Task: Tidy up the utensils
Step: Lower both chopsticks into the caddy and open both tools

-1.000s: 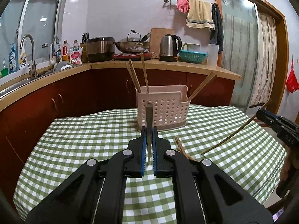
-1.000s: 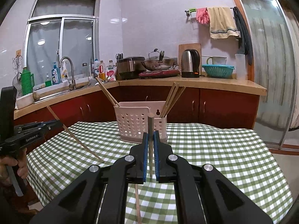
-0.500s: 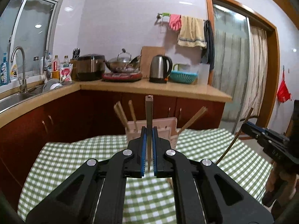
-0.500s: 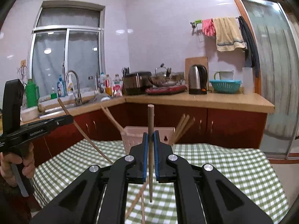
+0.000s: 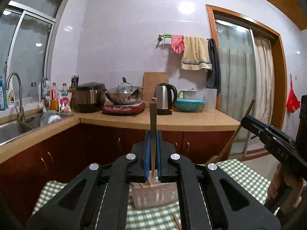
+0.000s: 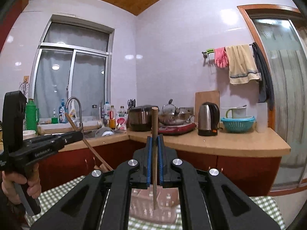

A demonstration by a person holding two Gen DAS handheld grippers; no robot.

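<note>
My left gripper (image 5: pixel 153 134) is shut on a wooden chopstick (image 5: pixel 153 122) held upright, its lower tip just above the pale perforated utensil holder (image 5: pixel 155 196) on the green checked tablecloth (image 5: pixel 243 174). My right gripper (image 6: pixel 155 140) is shut on a second upright chopstick (image 6: pixel 154 122), its tip hanging over the same holder (image 6: pixel 153 205). Each gripper shows in the other's view: the right one (image 5: pixel 247 120) at the right edge, the left one (image 6: pixel 79 134) at the left edge. Chopsticks that stand in the holder (image 6: pixel 100 166) are mostly hidden.
A kitchen counter (image 5: pixel 172 120) runs behind the table with a rice cooker (image 5: pixel 89 96), wok, kettle (image 5: pixel 165 97) and teal colander. The sink and tap (image 5: pixel 14 92) are at the left. A loose chopstick (image 5: pixel 175 220) lies on the cloth near the holder.
Both grippers have risen and tilted up with their chopsticks. The holder has dropped low in both views and now lies right under the chopstick tips.
</note>
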